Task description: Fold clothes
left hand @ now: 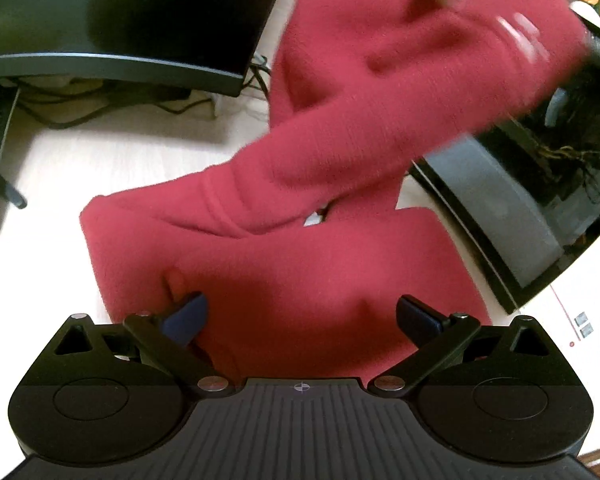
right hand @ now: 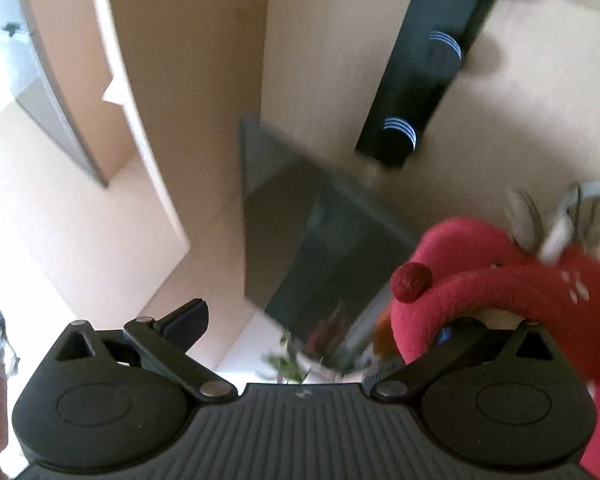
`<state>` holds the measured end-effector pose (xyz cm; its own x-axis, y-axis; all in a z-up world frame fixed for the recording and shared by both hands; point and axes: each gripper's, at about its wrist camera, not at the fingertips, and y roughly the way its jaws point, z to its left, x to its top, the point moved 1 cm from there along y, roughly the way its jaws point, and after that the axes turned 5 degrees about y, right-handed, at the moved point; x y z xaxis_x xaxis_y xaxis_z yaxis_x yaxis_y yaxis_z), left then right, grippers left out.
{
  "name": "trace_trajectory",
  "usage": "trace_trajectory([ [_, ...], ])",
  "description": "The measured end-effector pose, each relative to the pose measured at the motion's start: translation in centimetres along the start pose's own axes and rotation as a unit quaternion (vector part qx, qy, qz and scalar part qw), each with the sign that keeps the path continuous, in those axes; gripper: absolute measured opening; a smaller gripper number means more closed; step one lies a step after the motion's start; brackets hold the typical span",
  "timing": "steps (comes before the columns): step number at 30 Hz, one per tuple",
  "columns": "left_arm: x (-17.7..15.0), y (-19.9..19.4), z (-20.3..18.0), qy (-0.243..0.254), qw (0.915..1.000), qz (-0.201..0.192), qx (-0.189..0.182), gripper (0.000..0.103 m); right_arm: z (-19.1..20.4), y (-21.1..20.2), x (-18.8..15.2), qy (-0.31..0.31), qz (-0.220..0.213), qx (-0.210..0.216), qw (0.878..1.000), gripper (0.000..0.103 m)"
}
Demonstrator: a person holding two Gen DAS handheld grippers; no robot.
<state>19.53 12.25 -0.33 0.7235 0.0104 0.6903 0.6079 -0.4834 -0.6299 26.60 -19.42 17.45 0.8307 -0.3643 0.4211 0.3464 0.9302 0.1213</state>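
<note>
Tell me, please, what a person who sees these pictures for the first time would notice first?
The red fleece garment fills the middle of the left wrist view, lying on a pale table with its upper part lifted and blurred. The left hand-held gripper stands open over its near edge. In the right wrist view, red fabric with a small red pompom drapes over one finger of the open right hand-held gripper.

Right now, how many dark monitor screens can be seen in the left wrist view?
2. One monitor stands at the upper left behind the red garment; a second screen sits tilted at the right edge, partly covered by the garment. Others may be hidden.
</note>
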Motion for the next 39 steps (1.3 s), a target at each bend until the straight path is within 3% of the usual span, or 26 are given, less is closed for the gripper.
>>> trace_trajectory([
  [6, -1.2, -4.6, 1.1, -0.007, 0.9998, -0.004, 0.02, 0.102, -2.3, -3.7, -9.0, 0.064, 0.009, -0.068, 0.996, 0.103],
  [9, -1.1, -7.2, 2.2, -0.026, 0.9991, -0.016, 0.03, 0.102, -4.6, -4.7, -13.4, 0.081, 0.014, -0.154, 0.985, 0.103],
  [12, -1.0, -9.7, 3.2, -0.045, 0.9977, -0.028, 0.041, 0.102, -5.5, -5.0, -16.8, 0.027, 0.037, -0.275, 0.96, 0.103],
  [15, 0.7, -10.3, 1.9, -0.024, 0.998, -0.051, 0.029, 0.102, -5.0, -3.9, -19.4, -0.067, 0.069, -0.38, 0.92, 0.103],
  [16, 1.2, -10.0, 1.3, -0.021, 0.9981, -0.054, 0.022, 0.102, -5.0, -3.5, -20.1, -0.095, 0.081, -0.408, 0.904, 0.103],
  [18, 2.0, -9.3, 0.0, -0.019, 0.9983, -0.055, 0.005, 0.102, -5.4, -3.1, -21.2, -0.122, 0.097, -0.434, 0.887, 0.103],
  [19, 2.3, -8.8, -0.5, -0.023, 0.9983, -0.052, -0.005, 0.102, -5.6, -2.9, -21.7, -0.131, 0.103, -0.443, 0.881, 0.103],
  [25, 3.6, -5.0, -3.2, -0.051, 0.9962, -0.024, -0.066, 0.102, -6.7, -1.8, -21.6, -0.135, 0.111, -0.45, 0.876, 0.103],
  [29, 4.0, -4.0, -3.9, -0.035, 0.9981, -0.024, -0.045, 0.1, -6.6, -2.1, -21.1, -0.133, 0.127, -0.44, 0.879, 0.103],
  [30, 4.0, -3.9, -3.9, -0.026, 0.9988, -0.025, -0.034, 0.095, -6.2, -2.4, -20.5, -0.126, 0.123, -0.432, 0.885, 0.103],
  [31, 3.9, -3.9, -3.8, -0.019, 0.9992, -0.024, -0.024, 0.08, -5.6, -2.8, -19.8, -0.124, 0.114, -0.424, 0.89, 0.103],
  [33, 3.4, -4.1, -3.4, -0.009, 0.9998, -0.019, -0.001, 0.071, -3.3, -3.9, -18.4, -0.161, 0.064, -0.414, 0.894, 0.103],
  [35, 2.5, -4.3, -2.7, 0.001, 0.9996, -0.013, 0.026, 0.071, -1.2, -4.5, -16.8, -0.216, 0.01, -0.434, 0.875, 0.1],
  [37, 1.4, -4.5, -2.1, 0.01, 0.9986, -0.005, 0.052, 0.072, -0.1, -3.9, -15.4, -0.277, -0.019, -0.461, 0.843, 0.093],
  [38, 0.8, -4.5, -1.7, 0.01, 0.998, 0.002, 0.062, 0.073, 0.2, -3.6, -14.7, -0.305, -0.029, -0.47, 0.828, 0.093],
  [39, 0.2, -4.5, -1.3, 0.007, 0.9974, 0.01, 0.071, 0.073, 0.0, -3.0, -14.1, -0.321, -0.024, -0.471, 0.822, 0.091],
])
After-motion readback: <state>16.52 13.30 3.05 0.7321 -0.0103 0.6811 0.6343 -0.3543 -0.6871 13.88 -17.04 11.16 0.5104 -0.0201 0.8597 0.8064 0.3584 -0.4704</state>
